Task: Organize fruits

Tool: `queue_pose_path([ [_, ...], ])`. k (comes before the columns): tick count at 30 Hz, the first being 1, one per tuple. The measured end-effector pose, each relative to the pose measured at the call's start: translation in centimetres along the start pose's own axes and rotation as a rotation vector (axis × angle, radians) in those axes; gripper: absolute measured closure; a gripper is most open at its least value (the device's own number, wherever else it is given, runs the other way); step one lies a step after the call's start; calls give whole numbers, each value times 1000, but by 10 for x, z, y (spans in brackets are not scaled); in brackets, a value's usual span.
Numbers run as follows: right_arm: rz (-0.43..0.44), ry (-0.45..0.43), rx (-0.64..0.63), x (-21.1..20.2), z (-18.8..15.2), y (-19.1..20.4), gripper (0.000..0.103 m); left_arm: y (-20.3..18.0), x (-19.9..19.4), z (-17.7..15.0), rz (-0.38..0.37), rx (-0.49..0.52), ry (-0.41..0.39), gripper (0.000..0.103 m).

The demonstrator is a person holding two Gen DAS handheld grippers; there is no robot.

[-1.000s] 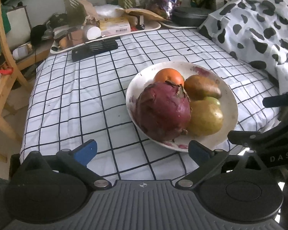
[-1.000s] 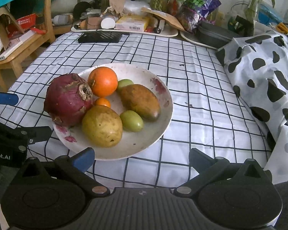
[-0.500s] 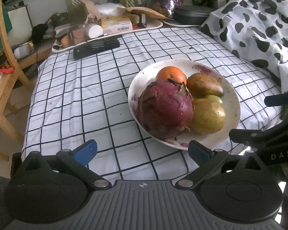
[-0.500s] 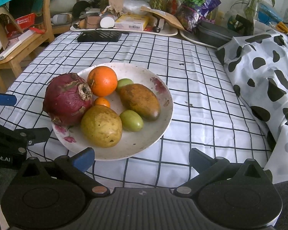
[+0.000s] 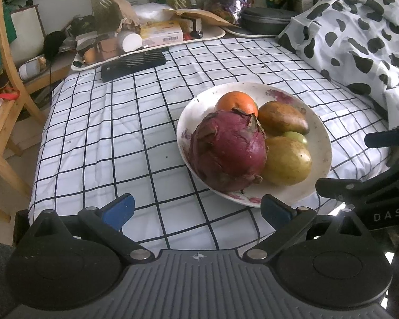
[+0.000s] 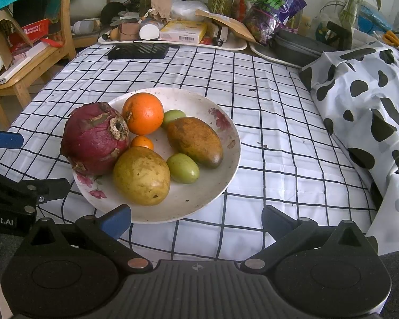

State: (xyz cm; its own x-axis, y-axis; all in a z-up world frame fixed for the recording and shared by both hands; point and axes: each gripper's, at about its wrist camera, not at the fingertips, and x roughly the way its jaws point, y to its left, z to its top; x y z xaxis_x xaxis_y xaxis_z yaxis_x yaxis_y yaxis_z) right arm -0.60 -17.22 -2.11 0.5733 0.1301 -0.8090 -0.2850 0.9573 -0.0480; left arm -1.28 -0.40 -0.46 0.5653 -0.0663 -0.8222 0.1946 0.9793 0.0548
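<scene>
A white floral plate [image 6: 226, 143] [image 5: 320, 138] on the checked cloth holds a dark red dragon fruit [image 6: 95, 138] [image 5: 228, 146], an orange [image 6: 143, 113] [image 5: 236, 101], a small tangerine [image 6: 142, 142], a yellow mango [image 6: 141, 175] [image 5: 287, 160], a brown mango [image 6: 195, 141] [image 5: 282, 117] and two green fruits [image 6: 183, 168]. My left gripper [image 5: 196, 208] is open just short of the plate's near rim. My right gripper [image 6: 196, 218] is open at the plate's front edge, holding nothing.
A cow-print cloth [image 6: 367, 101] is heaped on the right. A black slatted object [image 6: 138, 51] and a cluttered tray [image 6: 173, 33] lie at the far end. A wooden chair [image 5: 2, 85] stands off the left side. Bare checked cloth [image 5: 106, 122] lies left of the plate.
Both views shift slightly; the left gripper has eased a little back and left from the plate. Both grippers stay open and the fruits have not moved.
</scene>
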Motion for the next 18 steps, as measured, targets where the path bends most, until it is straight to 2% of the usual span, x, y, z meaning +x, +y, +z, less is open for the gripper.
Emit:
queue_pose_path([
  [18,0,0,1,0,0,1,0,1,-2,0,-16,-10,-10,0],
])
